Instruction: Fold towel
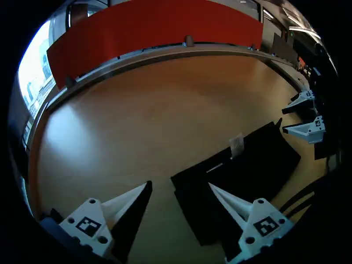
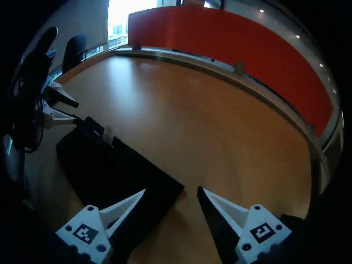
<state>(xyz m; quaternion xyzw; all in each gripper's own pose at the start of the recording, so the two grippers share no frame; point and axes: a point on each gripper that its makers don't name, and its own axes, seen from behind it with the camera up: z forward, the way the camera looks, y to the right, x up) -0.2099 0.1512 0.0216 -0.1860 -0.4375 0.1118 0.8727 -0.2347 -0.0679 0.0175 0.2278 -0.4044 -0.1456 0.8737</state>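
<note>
A black towel (image 1: pixel 251 169) lies folded flat on the wooden table (image 1: pixel 145 123), with a white label (image 1: pixel 236 144) at its far edge. My left gripper (image 1: pixel 179 185) stands open above the towel's near corner, its right finger over the cloth. In the right gripper view the same towel (image 2: pixel 110 171) spreads to the lower left, its label (image 2: pixel 107 134) at the far end. My right gripper (image 2: pixel 171 190) is open over the towel's opposite corner. Each gripper also appears in the other's view: the right gripper (image 1: pixel 288 119) at the far right, the left gripper (image 2: pixel 75 111) at the far left, both open.
A red partition (image 1: pixel 149 26) runs along the table's far edge (image 1: pixel 145 55). An office chair (image 2: pixel 72 50) stands beyond the table's corner near a bright window (image 2: pixel 125 13). Dark cables (image 2: pixel 26 119) hang by the left gripper. Bare wood (image 2: pixel 211 123) spreads beyond the towel.
</note>
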